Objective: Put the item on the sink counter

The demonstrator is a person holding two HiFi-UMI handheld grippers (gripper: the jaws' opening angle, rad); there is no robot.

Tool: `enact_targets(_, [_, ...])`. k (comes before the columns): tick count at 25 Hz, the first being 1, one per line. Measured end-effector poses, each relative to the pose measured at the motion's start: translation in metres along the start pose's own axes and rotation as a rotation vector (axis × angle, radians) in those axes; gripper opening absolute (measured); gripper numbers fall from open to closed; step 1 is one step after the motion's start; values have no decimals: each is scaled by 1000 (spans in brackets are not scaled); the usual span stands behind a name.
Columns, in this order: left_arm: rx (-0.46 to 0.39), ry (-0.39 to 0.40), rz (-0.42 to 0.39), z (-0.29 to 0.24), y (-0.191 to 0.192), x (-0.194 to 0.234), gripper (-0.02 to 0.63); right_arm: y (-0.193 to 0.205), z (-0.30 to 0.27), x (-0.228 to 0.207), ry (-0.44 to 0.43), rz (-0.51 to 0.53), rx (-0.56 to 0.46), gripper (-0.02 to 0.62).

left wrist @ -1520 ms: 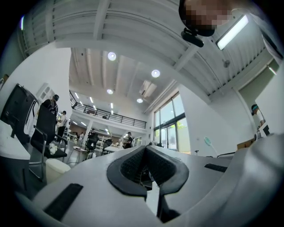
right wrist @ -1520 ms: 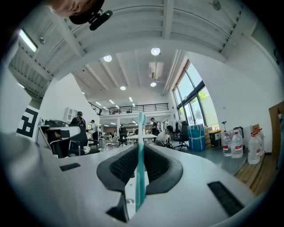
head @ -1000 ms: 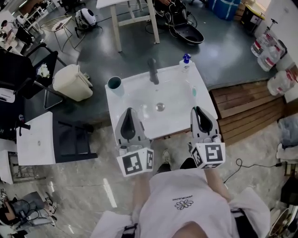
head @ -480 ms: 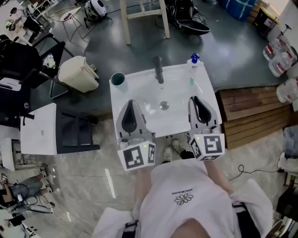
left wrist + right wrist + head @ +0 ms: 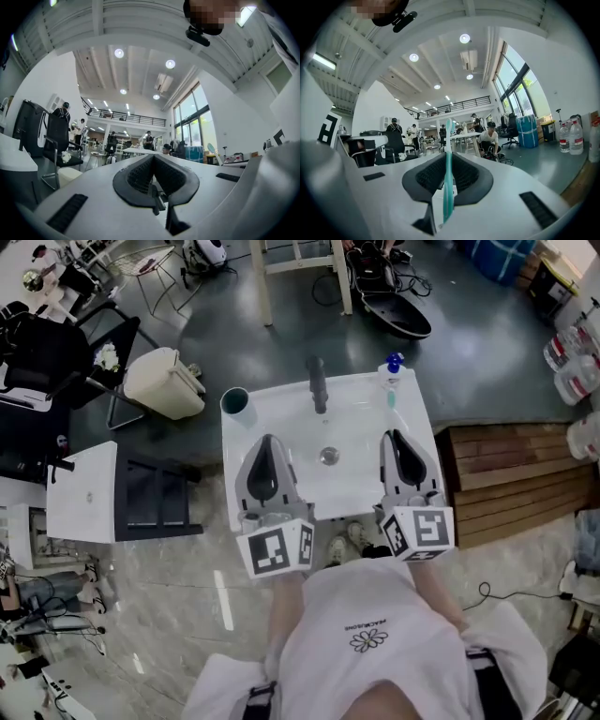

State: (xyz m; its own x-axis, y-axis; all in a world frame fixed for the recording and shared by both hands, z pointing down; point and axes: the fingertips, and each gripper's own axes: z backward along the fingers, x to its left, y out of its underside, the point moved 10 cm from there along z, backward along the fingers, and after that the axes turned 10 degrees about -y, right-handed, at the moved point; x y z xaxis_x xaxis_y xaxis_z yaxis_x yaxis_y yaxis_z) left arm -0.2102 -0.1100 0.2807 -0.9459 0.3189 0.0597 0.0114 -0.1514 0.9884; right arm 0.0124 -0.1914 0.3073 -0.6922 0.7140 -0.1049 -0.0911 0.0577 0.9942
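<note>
A white sink counter lies below me, with a dark faucet at its back and a drain in the basin. My right gripper hovers over the basin's right side, shut on a teal toothbrush that sticks out forward toward a blue-capped bottle. In the right gripper view the toothbrush stands upright between the jaws of the right gripper. My left gripper hangs over the basin's left side; in the left gripper view the left gripper is shut on nothing.
A teal cup stands on the counter's back left corner. A beige bin and a white side table are to the left. A wooden platform lies to the right, with water bottles beyond it.
The head view has drifted, so the sink sits a little higher in the picture. Both grippers keep about the same places over the basin, and the toothbrush stays held.
</note>
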Motion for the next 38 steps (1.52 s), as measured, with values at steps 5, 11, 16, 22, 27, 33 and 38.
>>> enact_targets(5, [9, -4, -7, -6, 3, -7, 15, 5, -3, -14, 16, -29, 4, 37])
enact_targets(11, [28, -28, -28, -9, 10, -2, 17, 16, -22, -29, -35, 63, 67, 37])
enact_targets(16, [44, -54, -49, -16, 13, -1, 15, 14, -40, -57, -114, 227, 107, 37])
enact_targets(22, [90, -75, -62, -17, 22, -12, 15, 24, -64, -95, -277, 541, 261, 37])
enact_targets(27, [109, -86, -86, -25, 31, -11, 15, 50, -98, -119, -392, 795, 356, 37])
enact_targets(33, [190, -127, -98, -22, 50, -15, 15, 100, -122, -146, -557, 1043, 489, 37])
enact_targets(38, [241, -145, -112, -23, 66, -19, 16, 140, -144, -164, -647, 1108, 553, 37])
